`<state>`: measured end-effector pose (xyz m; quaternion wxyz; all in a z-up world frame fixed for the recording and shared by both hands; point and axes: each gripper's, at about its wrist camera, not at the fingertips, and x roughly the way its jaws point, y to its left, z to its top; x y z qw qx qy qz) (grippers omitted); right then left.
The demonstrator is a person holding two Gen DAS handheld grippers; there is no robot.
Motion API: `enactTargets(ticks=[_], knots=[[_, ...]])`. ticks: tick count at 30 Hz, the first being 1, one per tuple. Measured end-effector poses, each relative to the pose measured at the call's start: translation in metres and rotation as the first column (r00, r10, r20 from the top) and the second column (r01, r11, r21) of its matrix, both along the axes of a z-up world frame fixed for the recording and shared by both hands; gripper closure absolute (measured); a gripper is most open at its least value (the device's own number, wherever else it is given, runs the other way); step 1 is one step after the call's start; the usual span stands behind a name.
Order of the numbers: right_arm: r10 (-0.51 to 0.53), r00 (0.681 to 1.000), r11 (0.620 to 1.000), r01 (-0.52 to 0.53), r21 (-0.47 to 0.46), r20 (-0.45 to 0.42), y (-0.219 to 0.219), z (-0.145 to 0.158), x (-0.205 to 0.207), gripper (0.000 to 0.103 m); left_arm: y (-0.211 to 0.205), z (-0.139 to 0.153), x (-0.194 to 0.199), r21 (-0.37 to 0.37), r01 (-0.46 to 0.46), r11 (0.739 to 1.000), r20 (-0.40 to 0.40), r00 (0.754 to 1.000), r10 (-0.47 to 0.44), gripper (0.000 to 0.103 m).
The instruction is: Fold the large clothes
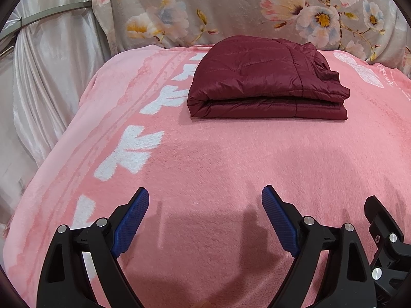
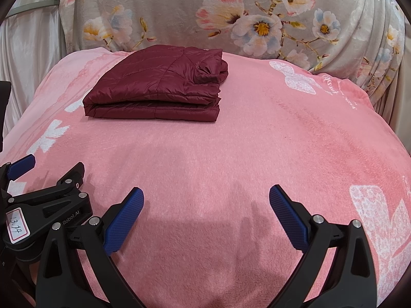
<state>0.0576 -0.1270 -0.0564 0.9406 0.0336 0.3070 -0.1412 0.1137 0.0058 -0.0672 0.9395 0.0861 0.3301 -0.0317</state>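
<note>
A dark red quilted jacket point(image 1: 264, 79) lies folded into a compact stack at the far side of the pink blanket point(image 1: 205, 159); it also shows in the right wrist view point(image 2: 156, 89), far left of centre. My left gripper point(image 1: 205, 195) is open and empty, low over the blanket's near part, well short of the jacket. My right gripper point(image 2: 206, 192) is open and empty too, beside the left one. The left gripper also shows at the left edge of the right wrist view point(image 2: 48, 166).
The pink blanket point(image 2: 244, 141) with white butterfly prints covers the whole surface. A grey floral cloth point(image 1: 231, 7) hangs behind it. A pale satin curtain point(image 1: 46, 77) hangs at the left, past the blanket's left edge.
</note>
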Motion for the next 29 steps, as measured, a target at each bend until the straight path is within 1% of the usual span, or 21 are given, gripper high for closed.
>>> enactTargets(ticks=[5, 8, 29], knots=[[0.002, 1.000, 1.000, -0.002, -0.003, 0.000, -0.0003, -0.0002, 0.0001, 0.007, 0.0004, -0.0004, -0.0002, -0.004, 0.002, 1.000, 0.001, 1.000, -0.002, 0.018], [-0.002, 1.000, 1.000, 0.002, -0.023, 0.000, 0.0006, 0.0007, -0.0002, 0.007, -0.0012, 0.0006, -0.0011, -0.006, 0.004, 1.000, 0.005, 1.000, -0.004, 0.018], [-0.001, 1.000, 1.000, 0.001, -0.026, -0.002, -0.0021, 0.0011, -0.0006, 0.007, -0.0045, -0.0004, -0.0043, -0.004, -0.005, 1.000, 0.018, 1.000, 0.005, 0.020]])
